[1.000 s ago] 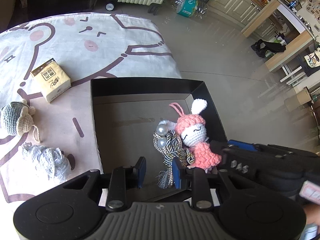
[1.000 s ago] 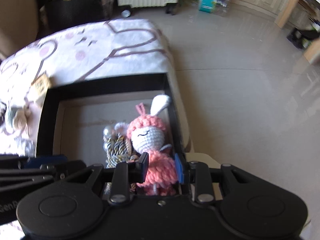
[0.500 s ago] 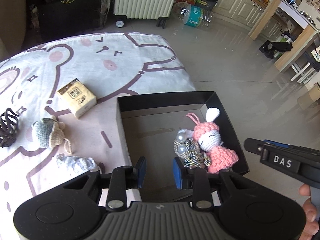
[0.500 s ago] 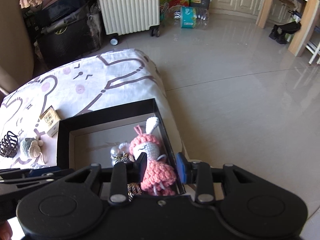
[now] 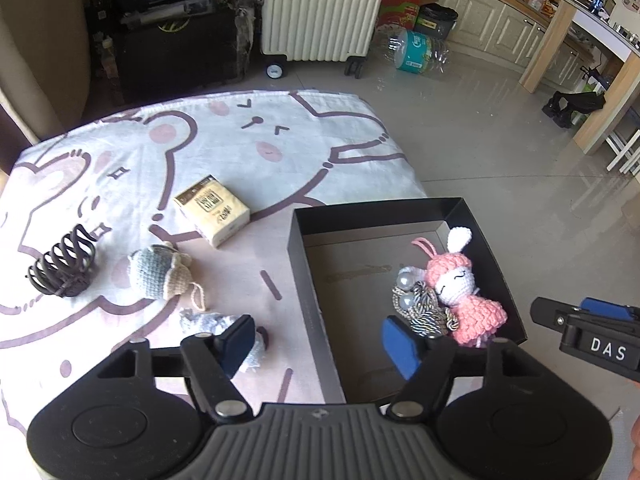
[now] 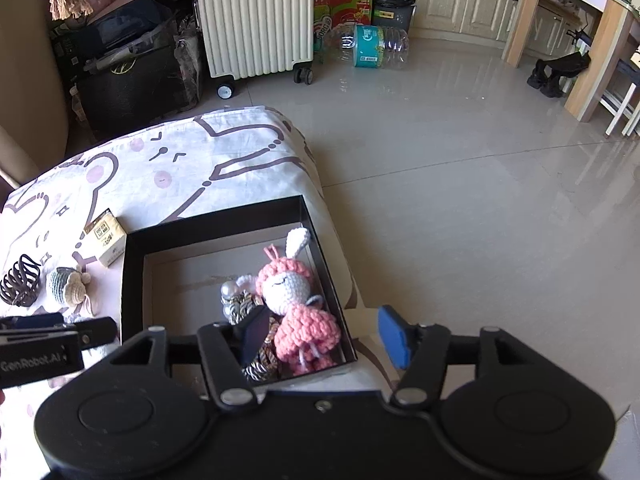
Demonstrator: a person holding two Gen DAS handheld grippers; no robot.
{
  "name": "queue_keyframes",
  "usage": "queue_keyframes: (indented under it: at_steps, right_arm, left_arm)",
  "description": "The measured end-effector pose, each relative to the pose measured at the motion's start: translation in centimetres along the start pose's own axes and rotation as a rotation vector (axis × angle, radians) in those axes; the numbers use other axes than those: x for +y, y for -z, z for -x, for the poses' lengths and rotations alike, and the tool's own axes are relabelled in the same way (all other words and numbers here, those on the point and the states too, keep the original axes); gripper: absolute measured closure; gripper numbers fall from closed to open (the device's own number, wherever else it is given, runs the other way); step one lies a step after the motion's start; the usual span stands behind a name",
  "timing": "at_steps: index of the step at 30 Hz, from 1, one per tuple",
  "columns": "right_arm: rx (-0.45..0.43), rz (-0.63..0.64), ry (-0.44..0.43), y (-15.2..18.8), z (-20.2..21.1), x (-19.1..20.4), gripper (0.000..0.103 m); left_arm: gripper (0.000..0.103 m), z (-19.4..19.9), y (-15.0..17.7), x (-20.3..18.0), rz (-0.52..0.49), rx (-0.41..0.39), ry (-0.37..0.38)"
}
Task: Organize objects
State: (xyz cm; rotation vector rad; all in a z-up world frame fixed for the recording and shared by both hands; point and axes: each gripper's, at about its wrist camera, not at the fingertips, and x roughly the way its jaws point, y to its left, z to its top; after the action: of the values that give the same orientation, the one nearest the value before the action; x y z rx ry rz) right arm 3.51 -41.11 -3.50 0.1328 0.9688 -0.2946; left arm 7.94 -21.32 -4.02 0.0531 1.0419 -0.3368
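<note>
A black box sits at the table's right edge. It holds a pink crochet bunny and a striped pearl hair tie. On the cloth to its left lie a tissue pack, a grey crochet toy, a dark hair claw and a pale lace scrunchie. My left gripper is open and empty above the box's left wall. My right gripper is open and empty above the box's near right corner.
The table carries a cartoon-print cloth. Its right edge drops to a tiled floor. A white radiator, a plastic water bottle and dark clutter stand beyond the table.
Both grippers have pulled up and back from the box and opened wide. The bunny and hair tie stay in the box.
</note>
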Motion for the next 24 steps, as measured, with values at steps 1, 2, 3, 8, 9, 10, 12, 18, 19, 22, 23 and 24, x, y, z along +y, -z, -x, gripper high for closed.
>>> queue_keyframes:
  at_steps: [1, 2, 3, 8, 9, 10, 12, 18, 19, 22, 23, 24]
  right_arm:
    - [-0.001, 0.001, 0.005, 0.1, 0.1, 0.0, 0.039]
    - [-0.003, 0.003, 0.01, 0.2, 0.3, -0.1, 0.037]
    - [-0.006, 0.003, 0.013, 0.3, 0.4, -0.1, 0.036]
    - [-0.025, -0.007, 0.029, 0.8, 1.3, -0.4, 0.022]
    - [-0.029, -0.011, 0.032, 0.9, 1.5, -0.4, 0.021]
    - [-0.033, -0.014, 0.033, 0.9, 1.6, -0.4, 0.02]
    - [-0.037, -0.017, 0.039, 1.0, 1.9, -0.4, 0.015]
    - [-0.054, 0.001, 0.077, 1.5, 2.6, 0.0, 0.002]
    - [-0.054, 0.001, 0.083, 1.6, 2.6, 0.0, 0.002]
    - [-0.073, -0.004, 0.085, 1.9, 2.9, -0.1, 0.0]
    - [-0.076, -0.008, 0.081, 1.9, 3.0, -0.2, 0.0]
    - [-0.08, -0.013, 0.073, 2.0, 3.0, -0.2, 0.0]
  left_arm:
    - [0.025, 0.2, 0.0, 0.1, -0.003, -0.007, -0.01]
    - [0.022, 0.4, 0.1, 0.3, -0.005, -0.011, -0.016]
    - [0.018, 0.6, 0.2, 0.4, -0.007, -0.014, -0.022]
    - [0.007, 1.5, 0.4, 1.0, -0.02, -0.022, -0.045]
    - [0.004, 1.7, 0.4, 1.1, -0.021, -0.029, -0.049]
    - [0.003, 2.0, 0.5, 1.3, -0.017, -0.037, -0.052]
    - [0.0, 2.2, 0.8, 1.7, -0.008, -0.037, -0.053]
    - [0.0, 3.1, 1.1, 2.8, 0.012, -0.042, -0.061]
    - [0.0, 3.2, 1.1, 2.8, 0.011, -0.044, -0.063]
    - [0.0, 3.4, 1.2, 3.0, 0.009, -0.05, -0.062]
    - [0.0, 3.4, 1.2, 3.0, 0.009, -0.05, -0.06]
    - [0.0, 3.4, 1.1, 3.0, 0.005, -0.047, -0.054]
